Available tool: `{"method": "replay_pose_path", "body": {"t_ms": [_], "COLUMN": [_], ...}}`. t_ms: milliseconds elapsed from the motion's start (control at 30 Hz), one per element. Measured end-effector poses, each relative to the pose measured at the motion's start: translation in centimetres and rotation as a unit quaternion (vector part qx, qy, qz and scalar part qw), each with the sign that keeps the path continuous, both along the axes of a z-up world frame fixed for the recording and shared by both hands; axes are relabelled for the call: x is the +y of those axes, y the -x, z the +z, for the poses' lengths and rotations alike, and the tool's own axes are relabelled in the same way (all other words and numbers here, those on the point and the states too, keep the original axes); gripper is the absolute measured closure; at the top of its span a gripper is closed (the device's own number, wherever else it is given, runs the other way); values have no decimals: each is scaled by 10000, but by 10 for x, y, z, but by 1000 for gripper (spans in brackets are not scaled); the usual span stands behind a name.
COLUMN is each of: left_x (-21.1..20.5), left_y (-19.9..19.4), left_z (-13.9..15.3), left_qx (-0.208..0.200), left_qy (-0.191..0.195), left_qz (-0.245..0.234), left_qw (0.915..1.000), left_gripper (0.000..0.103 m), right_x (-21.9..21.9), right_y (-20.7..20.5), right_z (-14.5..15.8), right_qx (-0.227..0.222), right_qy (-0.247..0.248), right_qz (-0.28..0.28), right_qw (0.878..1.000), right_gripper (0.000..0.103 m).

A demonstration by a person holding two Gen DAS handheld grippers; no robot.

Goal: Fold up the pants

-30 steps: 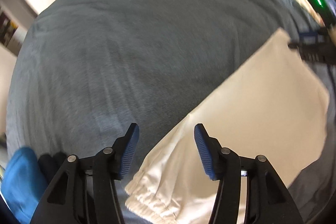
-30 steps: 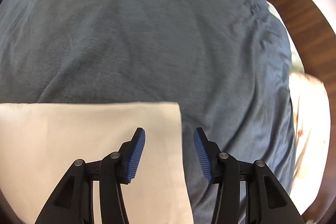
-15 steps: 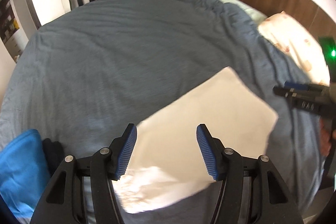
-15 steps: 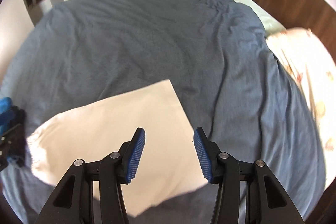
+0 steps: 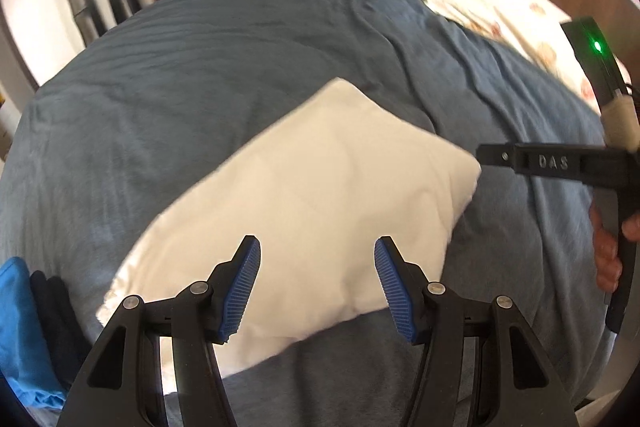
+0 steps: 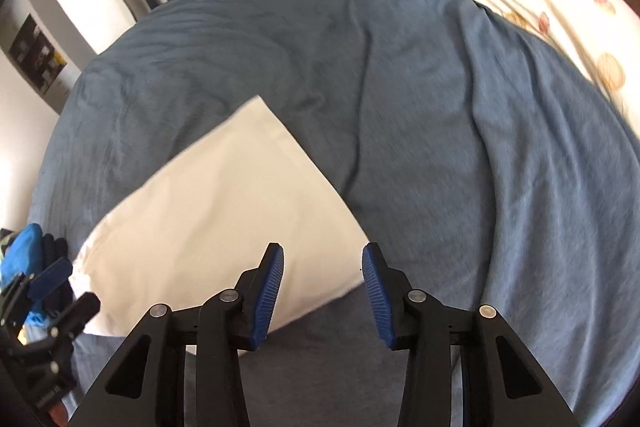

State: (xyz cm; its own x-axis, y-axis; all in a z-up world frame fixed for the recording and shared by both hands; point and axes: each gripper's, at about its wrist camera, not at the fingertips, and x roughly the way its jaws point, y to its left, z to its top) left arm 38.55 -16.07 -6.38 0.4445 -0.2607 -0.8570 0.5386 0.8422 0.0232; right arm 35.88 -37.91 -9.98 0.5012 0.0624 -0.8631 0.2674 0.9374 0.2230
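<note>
We see blue and black clothes (image 5: pixel 28 327) beside the pants' gathered end | patterned pillow (image 5: pixel 508 15) far right | folded cream pants (image 5: pixel 304 211) on grey duvet (image 5: pixel 200 67), long axis diagonal | left gripper (image 5: pixel 316 287) spread, empty | right gripper (image 6: pixel 322 291) closing, empty

Smooth matt cream cloth is seen in the pants (image 5: pixel 320 211), laid on the bed's (image 5: pixel 200 75) soft grey fabric; glossy brown wood is shown behind the bed.

L gripper (image 5: pixel 317 283) angled downward, jaws apart, nothing between pads; R gripper (image 6: pixel 323 293) likewise tilted down, jaws closing, empty. Person's hand (image 5: pixel 608 251) grips R tool at 3 o'clock in left view.
</note>
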Motion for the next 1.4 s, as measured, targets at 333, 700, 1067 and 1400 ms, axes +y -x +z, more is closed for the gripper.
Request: {"method": "replay_pose_path", "body": {"t_ms": [333,700,1067,1400], "left_x": [-18,-22,-23,-31], "left_y": [13,15,15,20], "left_z": [-28,-31,-30,-27], "left_qx": [281,253,258,267], "left_qy": [-162,-231,-178,-125], "left_qz": [-87,-119,-60,-160], "left_qw": [9994,9993,9995,9994], "left_gripper": [45,45,45,45], "right_x": [-19,-24,-26,-34], "right_y": [8,11,-8,-9], "right_z": [-49,-71,-85,-105], "right_qx": [181,478,449,434], "right_qy": [-623,-648,-1107,-1827], "right_qz": [-308,-327,-235,-603], "right_qw": [9974,9962,9926,9803], "right_gripper": [67,72,72,95]}}
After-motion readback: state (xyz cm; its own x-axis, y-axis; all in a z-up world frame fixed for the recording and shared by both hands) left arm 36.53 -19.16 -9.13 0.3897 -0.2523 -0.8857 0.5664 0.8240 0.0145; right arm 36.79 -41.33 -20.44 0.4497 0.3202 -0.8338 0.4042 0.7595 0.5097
